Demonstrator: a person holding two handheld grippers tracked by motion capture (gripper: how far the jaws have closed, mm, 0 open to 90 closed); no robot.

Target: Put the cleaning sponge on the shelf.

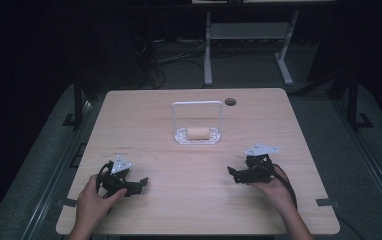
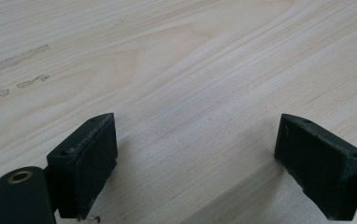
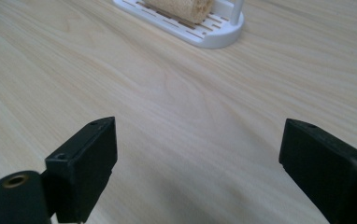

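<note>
Resting low over the near part of the wooden table (image 1: pixel 149 112), both hand-held grippers face inward across bare tabletop. Left gripper (image 1: pixel 140 184): gripped by the person's left hand (image 1: pixel 93 202) near the table's near-left corner; in the left gripper view (image 2: pixel 195 154) its two black jaws stand wide apart with nothing but wood grain between them. Right gripper (image 1: pixel 232 173): gripped by the right hand (image 1: pixel 274 190) toward the near-right side; in the right gripper view (image 3: pixel 197 163) its jaws are likewise spread wide and empty. White rack (image 1: pixel 197 136): a slotted plastic base with an upright wire frame, standing at the table's middle toward the far edge, well apart from both grippers. Tan roll (image 1: pixel 198 132): a short cylinder of pale, porous-looking material lying on its side on the rack's base; the right gripper view shows part of it (image 3: pixel 186 8) on the slotted rack (image 3: pixel 214 32) ahead of the jaws. Dark round hole (image 1: pixel 230 101): set in the tabletop beyond the rack, to its right.
</note>
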